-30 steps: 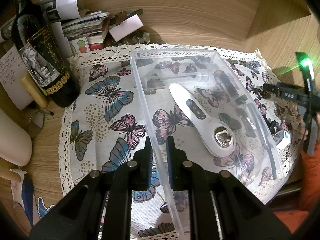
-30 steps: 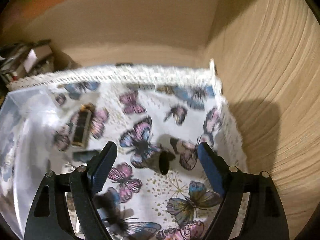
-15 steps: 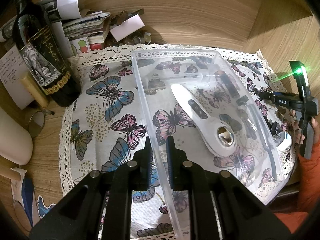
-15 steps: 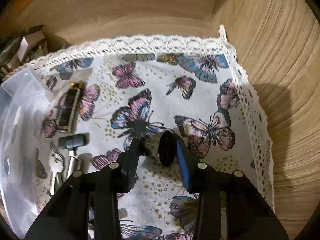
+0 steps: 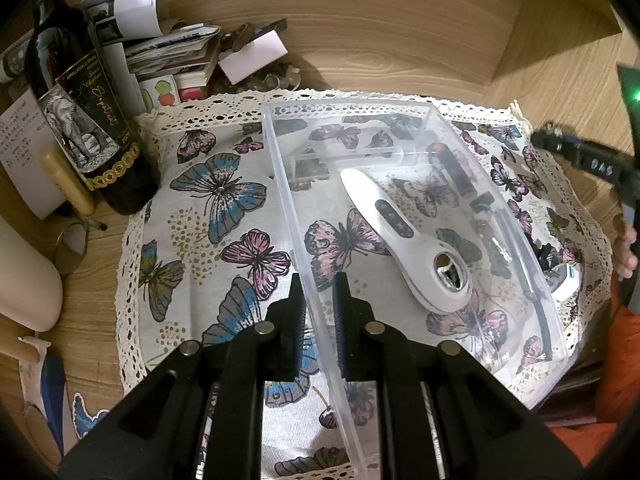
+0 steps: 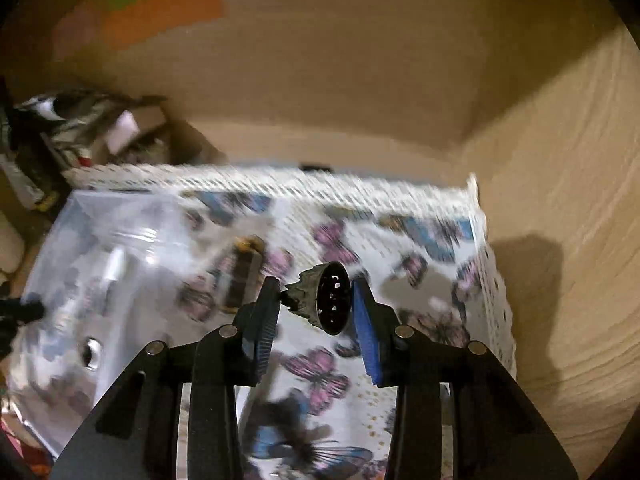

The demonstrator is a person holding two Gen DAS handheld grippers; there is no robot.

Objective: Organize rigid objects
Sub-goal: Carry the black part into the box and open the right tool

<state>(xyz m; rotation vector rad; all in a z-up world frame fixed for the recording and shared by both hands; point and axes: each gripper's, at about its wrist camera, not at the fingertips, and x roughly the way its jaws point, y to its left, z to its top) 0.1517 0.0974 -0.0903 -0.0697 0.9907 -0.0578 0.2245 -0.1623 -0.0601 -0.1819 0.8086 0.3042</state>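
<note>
My left gripper is shut on the near left wall of a clear plastic bin on a butterfly cloth. A white handheld device lies in the bin. My right gripper is shut on a small dark metal cone-shaped piece and holds it in the air above the cloth, right of the bin. A dark lighter lies on the cloth beside the bin; it also shows through the bin wall in the left wrist view. The right wrist view is blurred.
A dark wine bottle stands left of the cloth, with a pile of papers and small clutter behind it. Wooden walls close in at the back and right. A key and small parts lie right of the bin.
My right gripper closed on the dark metal piece and has lifted it off the cloth, moving up and toward the bin. My left gripper stays clamped on the bin wall.
</note>
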